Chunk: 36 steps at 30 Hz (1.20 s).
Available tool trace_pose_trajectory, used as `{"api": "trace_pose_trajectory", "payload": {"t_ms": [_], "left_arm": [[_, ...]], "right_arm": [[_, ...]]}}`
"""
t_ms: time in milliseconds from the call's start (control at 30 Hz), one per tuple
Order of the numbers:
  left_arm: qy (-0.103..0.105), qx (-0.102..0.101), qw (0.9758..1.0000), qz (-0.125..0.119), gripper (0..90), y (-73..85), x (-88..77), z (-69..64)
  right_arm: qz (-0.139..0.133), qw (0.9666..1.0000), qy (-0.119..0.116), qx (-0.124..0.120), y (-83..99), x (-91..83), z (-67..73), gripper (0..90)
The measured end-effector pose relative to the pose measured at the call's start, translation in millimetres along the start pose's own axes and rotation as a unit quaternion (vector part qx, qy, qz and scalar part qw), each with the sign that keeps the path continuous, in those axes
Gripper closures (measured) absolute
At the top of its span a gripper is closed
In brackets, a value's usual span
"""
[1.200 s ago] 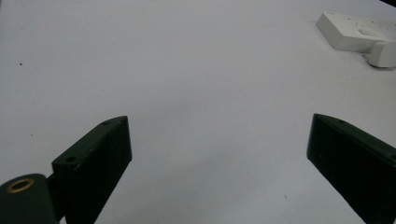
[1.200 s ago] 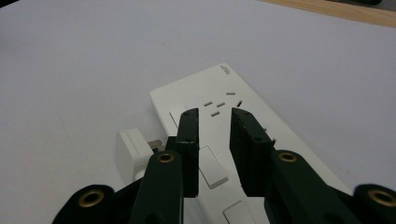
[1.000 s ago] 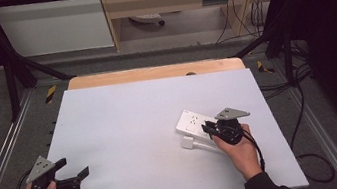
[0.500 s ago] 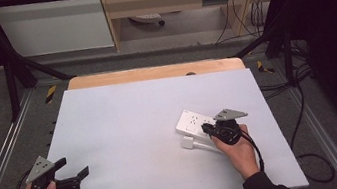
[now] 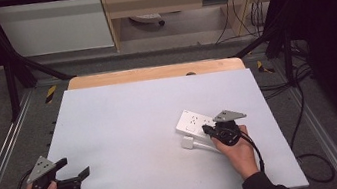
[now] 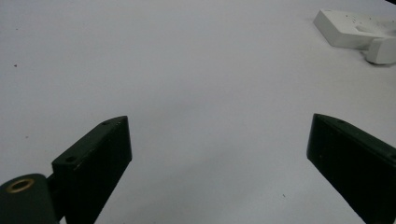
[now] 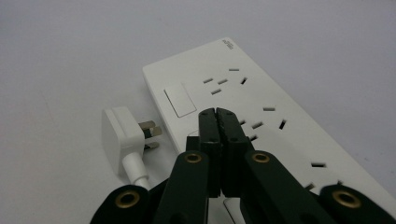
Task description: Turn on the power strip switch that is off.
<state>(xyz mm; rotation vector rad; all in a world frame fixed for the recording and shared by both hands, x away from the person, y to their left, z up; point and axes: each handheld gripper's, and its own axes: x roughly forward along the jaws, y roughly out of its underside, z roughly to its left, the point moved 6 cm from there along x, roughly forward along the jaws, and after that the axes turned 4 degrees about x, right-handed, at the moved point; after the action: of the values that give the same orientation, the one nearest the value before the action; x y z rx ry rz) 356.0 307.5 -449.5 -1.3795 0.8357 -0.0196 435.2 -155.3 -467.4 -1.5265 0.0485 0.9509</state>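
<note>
We hold the right hand-held gripper [image 7: 217, 113], jaws pressed together on nothing, over the strip [image 7: 261, 116], whose long axis runs 10-to-4; the plug [image 7: 122, 135] lies at its 9 o'clock, while the left hand-held gripper [image 5: 75, 175] idles wide, well apart.

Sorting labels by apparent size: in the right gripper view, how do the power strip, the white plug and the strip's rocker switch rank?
1. Power strip, largest.
2. White plug.
3. Rocker switch, smallest.
All lie at similar distance, so the order seems reliable.

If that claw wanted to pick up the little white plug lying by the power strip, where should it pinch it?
Probably across the plug's blocky white body, coming down from above. It lies flat on the table, prongs pointing at the power strip and cord trailing the other way, so its two flat sides are free. The right claw, now shut, would have to open first.
</note>
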Motion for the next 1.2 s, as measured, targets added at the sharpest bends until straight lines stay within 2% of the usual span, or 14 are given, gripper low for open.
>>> {"api": "trace_pose_trajectory", "payload": {"t_ms": [767, 1200], "left_arm": [[0.004, 0.005, 1.0000, 0.001, 6.5, 0.0, 0.4, -1.3], [0.002, 0.005, 1.0000, 0.003, 6.5, 0.1, 0.7, -1.3]], "right_arm": [[0.003, 1.0000, 0.006, 0.005, 7.5, 0.0, -1.2, 90.0], [0.003, 1.0000, 0.008, -0.001, 8.3, 0.5, -1.4, 90.0]]}}
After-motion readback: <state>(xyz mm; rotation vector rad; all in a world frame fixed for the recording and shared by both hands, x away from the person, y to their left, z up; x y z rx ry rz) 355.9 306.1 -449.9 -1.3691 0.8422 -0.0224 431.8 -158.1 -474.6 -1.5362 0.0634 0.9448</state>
